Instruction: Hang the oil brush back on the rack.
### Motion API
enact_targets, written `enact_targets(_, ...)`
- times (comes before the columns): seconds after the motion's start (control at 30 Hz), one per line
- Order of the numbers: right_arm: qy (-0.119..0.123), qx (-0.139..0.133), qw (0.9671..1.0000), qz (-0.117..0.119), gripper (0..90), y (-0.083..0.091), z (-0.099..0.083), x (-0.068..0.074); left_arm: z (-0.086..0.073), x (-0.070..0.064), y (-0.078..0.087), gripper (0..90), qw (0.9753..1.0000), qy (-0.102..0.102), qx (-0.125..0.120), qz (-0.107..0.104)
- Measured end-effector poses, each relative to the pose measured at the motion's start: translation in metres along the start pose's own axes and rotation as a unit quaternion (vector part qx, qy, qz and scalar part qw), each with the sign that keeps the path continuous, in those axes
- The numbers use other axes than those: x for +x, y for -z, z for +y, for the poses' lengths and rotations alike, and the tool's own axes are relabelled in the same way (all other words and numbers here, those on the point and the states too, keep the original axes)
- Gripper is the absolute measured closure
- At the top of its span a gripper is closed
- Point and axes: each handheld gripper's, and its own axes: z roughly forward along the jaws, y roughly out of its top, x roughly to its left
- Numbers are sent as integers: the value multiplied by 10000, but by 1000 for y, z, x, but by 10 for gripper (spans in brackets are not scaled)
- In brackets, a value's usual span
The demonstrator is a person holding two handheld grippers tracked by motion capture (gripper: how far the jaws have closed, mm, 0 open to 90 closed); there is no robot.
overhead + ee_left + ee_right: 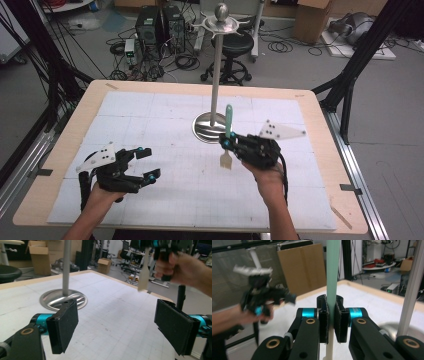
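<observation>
Our two hand-held grippers, black with teal trim

We hold a left gripper [145, 164] and a right gripper [227, 141], both built of black angular links with teal collars at the jaw roots and brass-ringed pivot screws. Our jaws are flat black plates faced with dark, rough padding. Each gripper carries a grey three-cornered plate with black dots on top, and a black cable trails from the right one. Our forearms are bare, with no sleeves.
</observation>
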Motion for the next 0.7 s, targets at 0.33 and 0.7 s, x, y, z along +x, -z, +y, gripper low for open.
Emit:
enact_targets(0.33,210,-58,9997,-118,844,-52,82,-17,-4,4,13,206,9999,-36,-111,97)
enact_targets(0.7,-108,-172,9998,-94,843,-64,106,-37,-6,2,11,212,9999,-26,-98,30)
